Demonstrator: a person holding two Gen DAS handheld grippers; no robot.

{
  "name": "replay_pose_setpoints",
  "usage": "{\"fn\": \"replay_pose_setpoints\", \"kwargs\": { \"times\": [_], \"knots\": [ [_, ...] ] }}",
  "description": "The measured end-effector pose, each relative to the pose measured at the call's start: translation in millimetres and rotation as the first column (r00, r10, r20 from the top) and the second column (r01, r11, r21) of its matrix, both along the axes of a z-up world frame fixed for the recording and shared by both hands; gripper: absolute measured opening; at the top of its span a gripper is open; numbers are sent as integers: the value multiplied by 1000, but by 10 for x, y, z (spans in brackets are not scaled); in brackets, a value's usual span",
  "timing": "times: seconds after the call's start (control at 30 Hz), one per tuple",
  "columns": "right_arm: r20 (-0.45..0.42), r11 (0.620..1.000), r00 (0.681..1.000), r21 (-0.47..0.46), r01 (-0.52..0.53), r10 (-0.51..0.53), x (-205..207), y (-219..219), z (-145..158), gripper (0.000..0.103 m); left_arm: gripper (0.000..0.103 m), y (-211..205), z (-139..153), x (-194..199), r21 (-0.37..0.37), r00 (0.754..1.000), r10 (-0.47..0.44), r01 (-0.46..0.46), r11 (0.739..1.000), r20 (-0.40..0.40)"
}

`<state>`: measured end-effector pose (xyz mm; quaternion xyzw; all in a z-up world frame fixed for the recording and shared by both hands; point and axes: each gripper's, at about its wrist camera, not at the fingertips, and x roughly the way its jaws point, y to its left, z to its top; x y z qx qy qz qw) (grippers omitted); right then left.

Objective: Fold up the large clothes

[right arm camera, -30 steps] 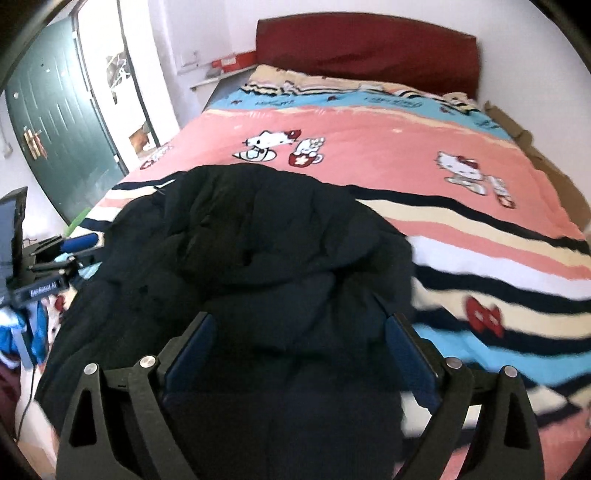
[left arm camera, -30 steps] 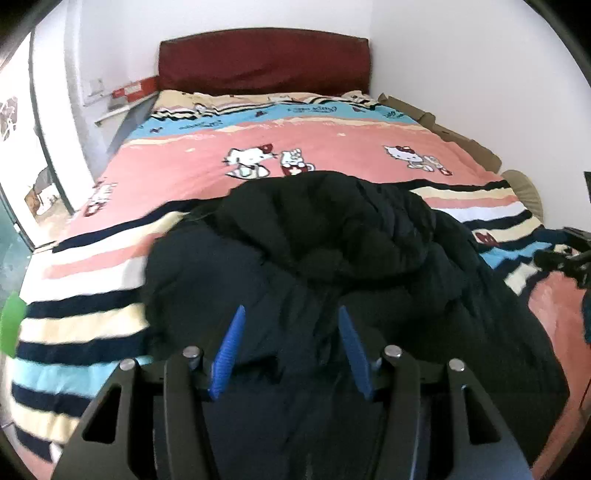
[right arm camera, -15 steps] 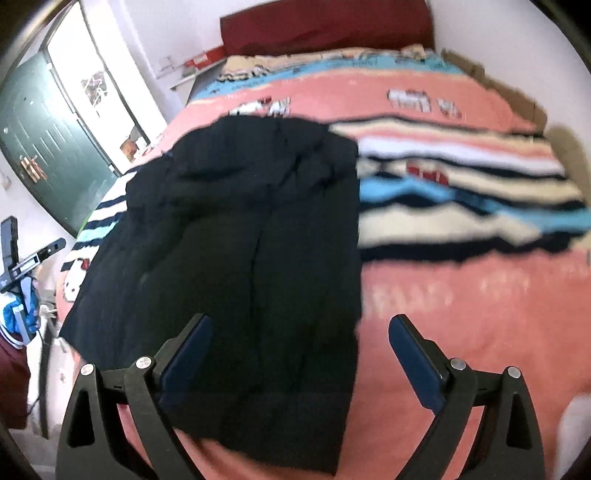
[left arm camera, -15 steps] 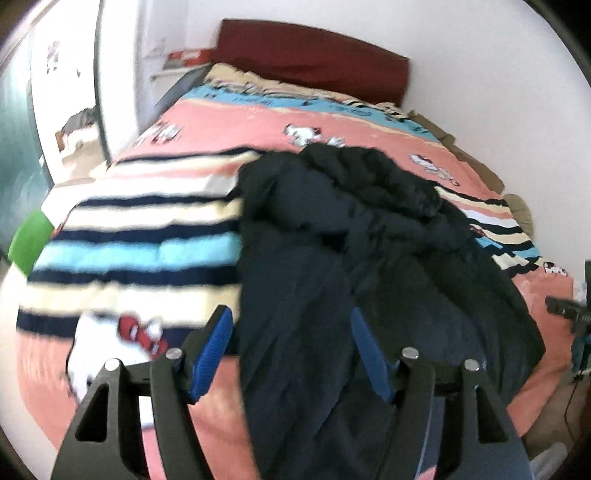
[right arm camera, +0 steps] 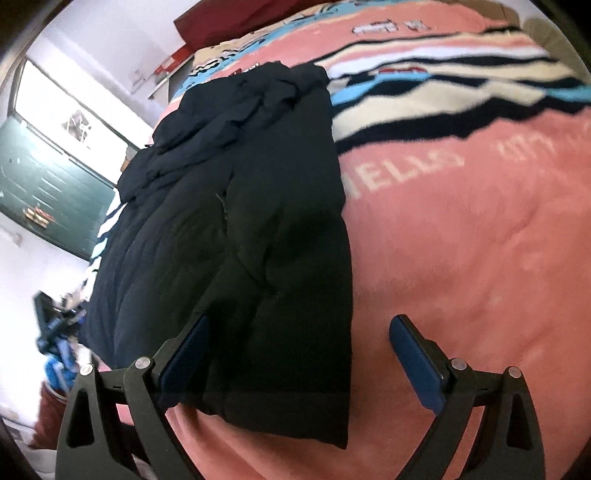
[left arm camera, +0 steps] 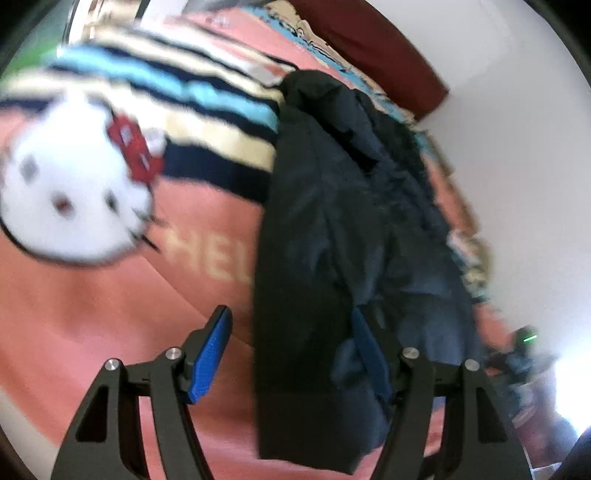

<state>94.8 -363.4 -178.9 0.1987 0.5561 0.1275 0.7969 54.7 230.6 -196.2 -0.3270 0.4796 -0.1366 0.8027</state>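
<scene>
The left wrist view is smearing the blanket (left arm camera: pixel 110 295), its cat print (left arm camera: pixel 70 199) and the dark jacket (left arm camera: pixel 314 229). The jacket is hiding the bed beneath it. Clutter at the right edge (left arm camera: pixel 524 354) is staying too blurred to identify. In the right wrist view, the blue object (right arm camera: pixel 59 354) is blurring too, and the frame is cutting off the headboard (right arm camera: pixel 236 18).

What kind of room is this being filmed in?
Most likely a bedroom in a home. A wide bed is covered by a pink cartoon-cat blanket, with a dark red headboard against the white wall, and a dark padded jacket lies spread on the blanket.
</scene>
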Motion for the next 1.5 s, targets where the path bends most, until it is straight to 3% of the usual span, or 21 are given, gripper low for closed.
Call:
{"fn": "replay_pose_setpoints", "kwargs": {
  "times": [0.1, 0.23, 0.43, 0.67, 0.9, 0.97, 1.1, 1.2, 1.5],
  "knots": [
    [-32, 999, 999, 44, -5, 6, 6, -7, -117, 97, 65, -28, -173, -10, -171, 1000, -6, 3, 985, -12],
    [-42, 997, 999, 76, -30, 34, 19, 52, -175, 98, 66, -164, -308, -46, -239, 999, -38, 30, 971, -31],
    [-25, 991, 995, 97, -93, 95, 13, 228, -140, 98, 66, -340, -249, -127, -209, 999, -50, 53, 976, 16],
    [-21, 988, 994, 115, -100, 103, -2, 296, -153, 77, 64, -447, -214, -151, -180, 998, -40, 47, 982, 43],
    [-83, 985, 989, 128, -112, 123, -24, 357, -295, 77, 63, -483, -346, -196, -198, 999, 3, 4, 980, 38],
    [-84, 985, 988, 129, -114, 126, -29, 371, -294, 71, 57, -451, -356, -254, -209, 999, 21, -11, 978, 43],
    [-71, 981, 989, 154, -118, 131, -30, 374, -250, 40, 34, -508, -309, -260, -214, 997, 30, -14, 977, 70],
    [-48, 978, 990, 171, -120, 130, -33, 413, -207, 29, 24, -552, -202, -239, -196, 995, 15, 4, 981, 97],
    [55, 958, 997, 279, -62, 48, 85, 390, 64, 21, 18, -584, 344, -13, -227, 980, 6, 40, 973, 199]
  ]
}}
